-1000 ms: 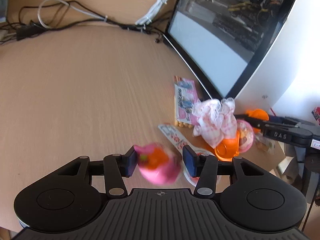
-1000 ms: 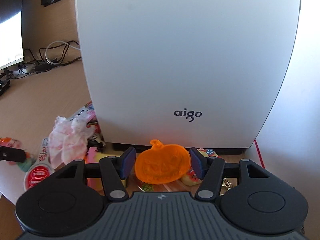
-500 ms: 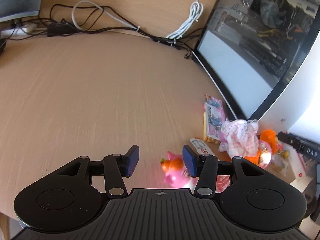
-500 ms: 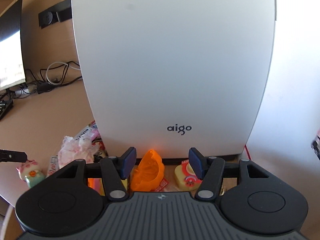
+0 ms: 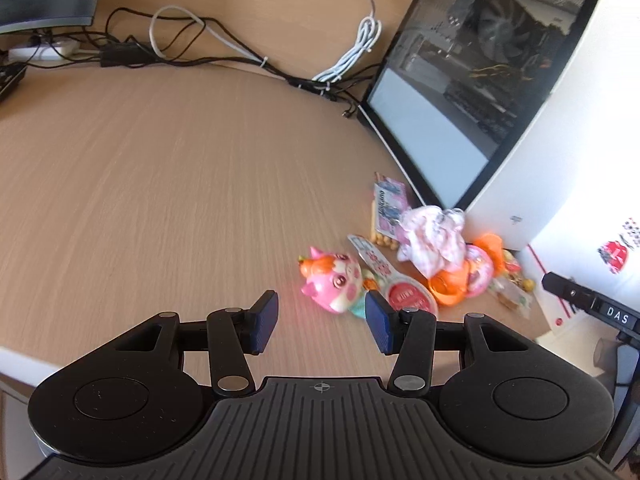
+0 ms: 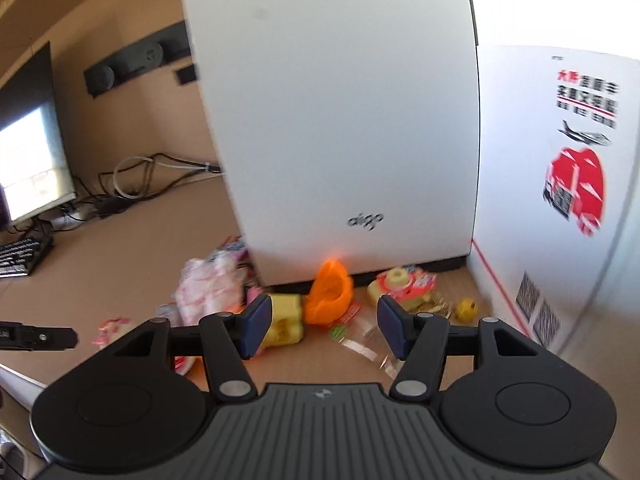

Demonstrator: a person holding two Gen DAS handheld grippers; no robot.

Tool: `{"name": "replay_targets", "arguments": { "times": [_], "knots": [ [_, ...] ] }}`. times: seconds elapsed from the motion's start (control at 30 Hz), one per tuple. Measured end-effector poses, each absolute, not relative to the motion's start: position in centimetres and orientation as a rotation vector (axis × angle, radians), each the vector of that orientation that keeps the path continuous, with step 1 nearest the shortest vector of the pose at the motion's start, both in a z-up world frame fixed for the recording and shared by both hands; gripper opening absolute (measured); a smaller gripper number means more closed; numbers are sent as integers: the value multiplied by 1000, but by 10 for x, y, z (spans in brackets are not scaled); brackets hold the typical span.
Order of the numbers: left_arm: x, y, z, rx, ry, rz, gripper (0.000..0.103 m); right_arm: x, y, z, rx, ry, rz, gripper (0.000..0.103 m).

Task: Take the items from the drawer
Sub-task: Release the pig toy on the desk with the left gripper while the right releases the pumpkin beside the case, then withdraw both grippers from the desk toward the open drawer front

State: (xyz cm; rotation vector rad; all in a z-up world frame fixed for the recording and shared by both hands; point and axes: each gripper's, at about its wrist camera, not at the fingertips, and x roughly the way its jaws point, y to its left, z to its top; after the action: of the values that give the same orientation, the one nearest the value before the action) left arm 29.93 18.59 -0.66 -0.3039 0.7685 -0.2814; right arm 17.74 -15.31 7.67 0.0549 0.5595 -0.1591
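Now pig toy (image 5: 334, 280) beyond left hand-held gripper (image 5: 322, 324).

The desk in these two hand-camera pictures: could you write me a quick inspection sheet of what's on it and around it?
Surface: light wood-grain desk, mostly bare on the left.
Job's things: pink cat-faced plastic toy and orange translucent pumpkin-shaped piece lie on the desk, in neither gripper.
Clutter: pink-and-white frilly cloth, red round-topped packet, yellow block toy, piled by the case.
Grippers: left gripper and right gripper both open, nothing between the pads.
Cables: black and white cords tangled along the desk's far edge.
Surroundings: white computer case with glass side panel; black keyboard; lit monitor.
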Motion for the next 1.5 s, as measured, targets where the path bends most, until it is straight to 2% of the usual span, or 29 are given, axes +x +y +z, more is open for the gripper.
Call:
{"name": "replay_targets", "arguments": {
  "times": [0.6,0.9,1.17,1.33,1.5],
  "knots": [
    [157,190,-19,-306,698,-229,52,51,-45,75,-112,544,-187,59],
    [64,138,-4,-268,623,-99,52,-40,-55,78,-44,545,30,59],
    [-20,82,-34,-186,676,-52,52,-124,-84,15,6,604,-50,59],
    [-23,60,-77,-117,714,-44,52,-145,-87,-24,-49,590,-161,59],
    [-19,45,-112,-56,647,-29,52,-149,-86,-52,-127,515,-213,59]
  ]
}}
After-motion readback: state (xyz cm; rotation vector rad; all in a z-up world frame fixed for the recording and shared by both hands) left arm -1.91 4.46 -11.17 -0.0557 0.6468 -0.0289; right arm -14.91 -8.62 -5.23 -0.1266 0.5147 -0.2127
